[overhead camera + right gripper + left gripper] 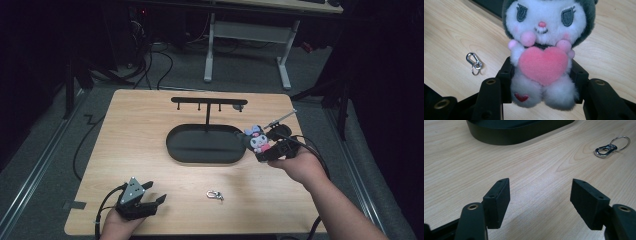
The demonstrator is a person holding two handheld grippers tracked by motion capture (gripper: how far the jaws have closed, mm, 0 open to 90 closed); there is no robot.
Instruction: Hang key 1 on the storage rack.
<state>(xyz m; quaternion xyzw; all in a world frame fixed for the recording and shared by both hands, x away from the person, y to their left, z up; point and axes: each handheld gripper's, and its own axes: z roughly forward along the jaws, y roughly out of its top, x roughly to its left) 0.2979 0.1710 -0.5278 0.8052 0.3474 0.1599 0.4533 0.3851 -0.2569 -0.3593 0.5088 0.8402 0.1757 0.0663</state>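
**Mia:** Where is the plush toy right now?

**Sam:** The right gripper has it. The jaws are closed on its lower body, one on each side, so its head sticks up past the tips. It is held above the right side of the surface, just beside the right end of the black oval tray.

**Mia:** Which way does it have to go?

**Sam:** I think it is meant for the hook stand that rises out of the tray. The bar lies up and to the left of the toy (its near end is close to the toy's head). The toy's long way runs from its feet in the jaws up to its head. The right hand is much nearer to the bar than the left one.

**Mia:** What about the left gripper?

**Sam:** It rests low near the front left of the surface. Its jaws are wide apart and hold nothing. The metal clip with its ring lies ahead of it and off to the right, not touching it.

**Mia:** How many things are there?

**Sam:** One plush toy, one clip with one ring, one tray, one stand. I count three small pegs under the bar and a knob at its right end.
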